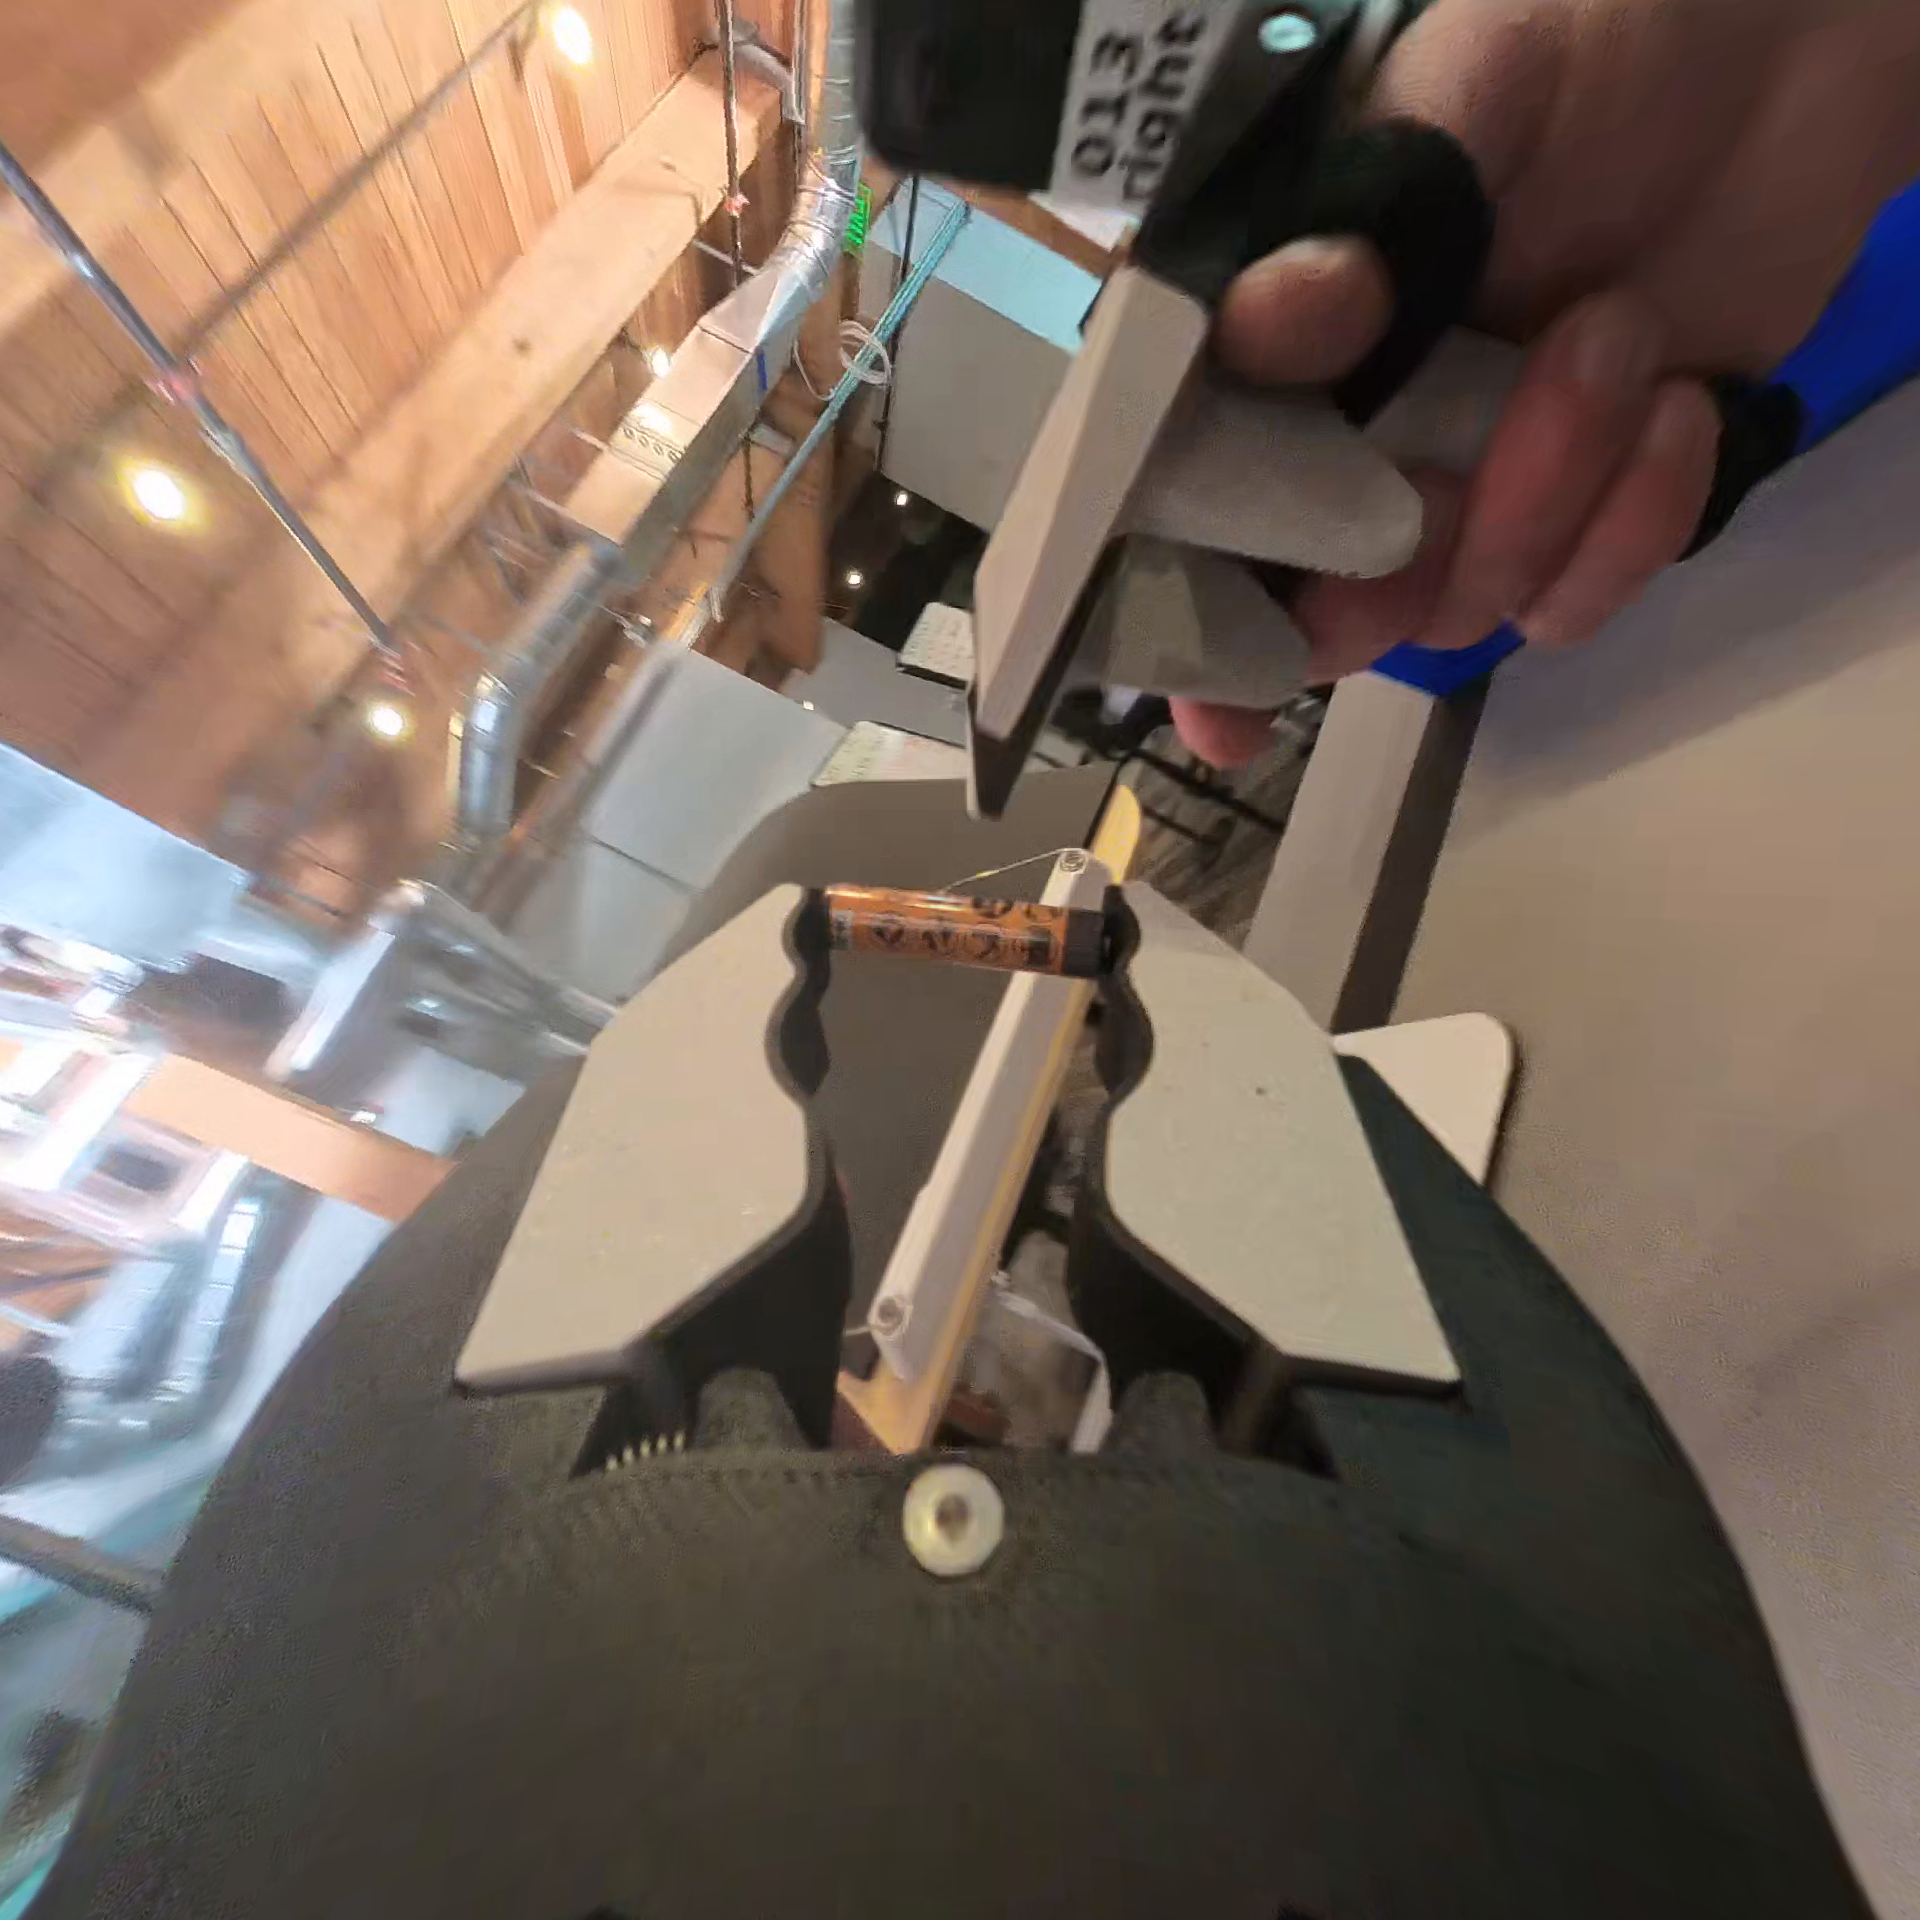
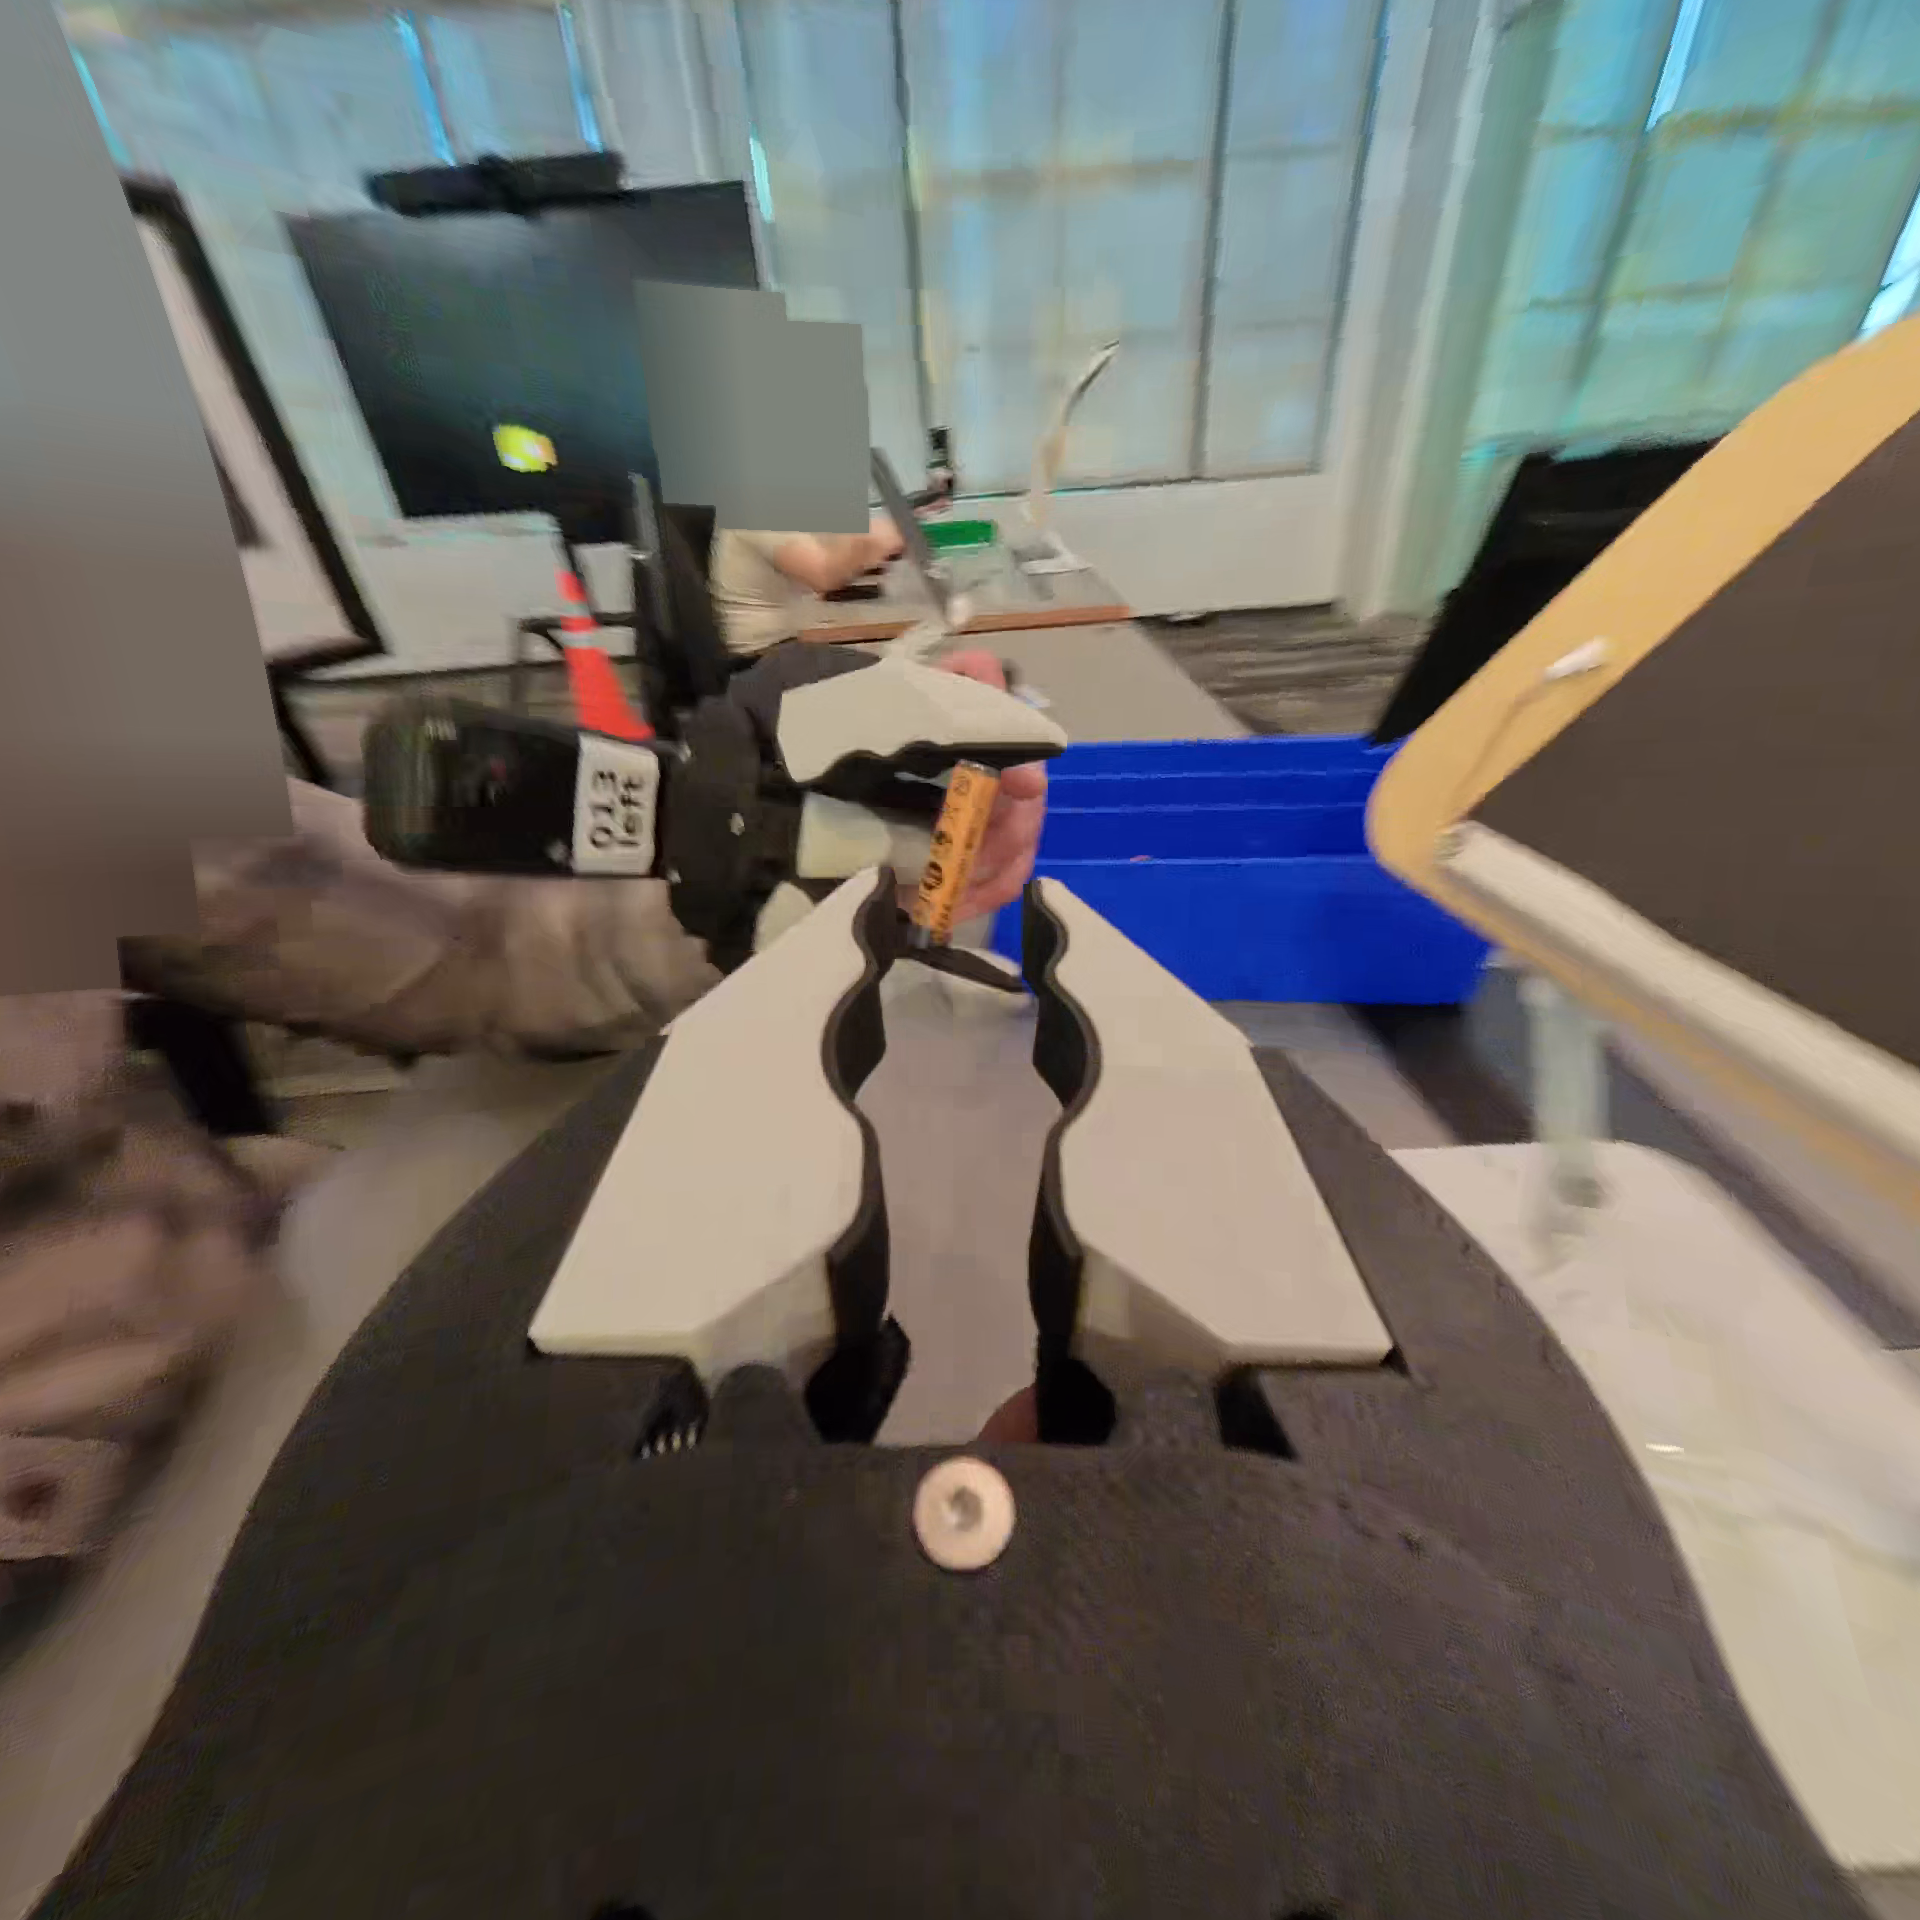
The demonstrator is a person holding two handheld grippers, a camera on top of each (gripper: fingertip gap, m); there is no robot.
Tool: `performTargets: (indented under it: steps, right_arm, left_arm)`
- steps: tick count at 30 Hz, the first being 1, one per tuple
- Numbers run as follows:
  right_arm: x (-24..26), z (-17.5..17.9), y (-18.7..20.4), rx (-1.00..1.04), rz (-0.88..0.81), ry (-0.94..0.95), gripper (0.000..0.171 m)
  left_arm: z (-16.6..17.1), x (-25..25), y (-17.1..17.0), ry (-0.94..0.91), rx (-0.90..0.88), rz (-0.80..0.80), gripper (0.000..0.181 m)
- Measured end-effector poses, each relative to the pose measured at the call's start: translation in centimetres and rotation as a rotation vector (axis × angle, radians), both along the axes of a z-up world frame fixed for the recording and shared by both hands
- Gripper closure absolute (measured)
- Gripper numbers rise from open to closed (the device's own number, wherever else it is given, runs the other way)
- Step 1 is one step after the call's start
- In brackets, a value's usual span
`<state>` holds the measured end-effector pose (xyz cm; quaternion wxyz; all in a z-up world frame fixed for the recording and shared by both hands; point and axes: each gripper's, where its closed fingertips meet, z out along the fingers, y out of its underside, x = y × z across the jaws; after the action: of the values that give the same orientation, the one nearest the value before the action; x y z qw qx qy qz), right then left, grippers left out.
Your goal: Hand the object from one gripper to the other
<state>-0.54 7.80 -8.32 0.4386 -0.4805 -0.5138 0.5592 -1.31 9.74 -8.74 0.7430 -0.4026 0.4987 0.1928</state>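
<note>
While the left tongs (image 1: 961, 925) pinch one orange battery (image 1: 961, 928) endwise, the right tongs (image 2: 956, 914) stand spread.

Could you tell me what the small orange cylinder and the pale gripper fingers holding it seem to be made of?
Small orange cylinder: probably a metal battery in a glossy printed wrap, judging by its sheen and dark end cap. Pale gripper fingers of the left gripper: matte, faintly grainy plastic, likely 3D-printed, with black wavy liners, possibly rubber.
</note>
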Motion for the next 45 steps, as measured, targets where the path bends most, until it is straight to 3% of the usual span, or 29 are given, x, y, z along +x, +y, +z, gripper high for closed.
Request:
performTargets:
  steps: [7,10,16,18,21,25,27,32,42,45]
  right_arm:
    - [-1.2,-1.3,-0.6,-0.11,0.035,-0.039,0.151]
    - [-1.4,-1.7,-0.7,-0.09,0.031,-0.052,0.164]
    - [-1.5,-1.5,-0.2,-0.002,-0.031,-0.021,0.164]
    - [-1.0,0.0,0.2,0.061,-0.077,0.072,0.163]
    - [0.5,2.4,0.9,0.226,-0.172,0.2,0.163]
    - [1.2,2.7,-0.2,0.69,-0.262,0.202,0.164]
    - [0.8,1.8,-0.8,0.912,-0.289,0.138,0.164]
    - [0.0,0.4,-1.4,1.167,-0.316,0.058,0.165]
    - [-0.4,0.0,-2.4,1.242,-0.297,0.056,0.165]
    - [-0.5,0.1,-2.5,1.247,-0.295,0.061,0.164]
  left_arm:
    - [-1.6,1.9,-0.2,0.165,0.163,0.077,0.132]
    - [-1.9,2.0,0.0,0.166,0.157,0.08,0.132]
    - [-1.9,1.9,0.4,0.111,0.1,0.068,0.131]
    - [-1.7,1.5,0.5,-0.013,-0.02,0.008,0.122]
    - [-1.8,1.4,0.8,-0.272,-0.388,-0.165,0.114]
    - [-0.2,1.8,-0.5,-0.836,-1.072,-0.664,0.106]
    - [0.3,1.5,-0.8,-0.997,-1.3,-0.862,0.101]
    - [-0.6,3.4,-2.5,-0.941,-1.396,-0.948,0.1]
    - [0.0,3.5,-3.4,-0.954,-1.343,-1.017,0.135]
    - [0.1,3.5,-3.5,-0.946,-1.317,-1.017,0.135]
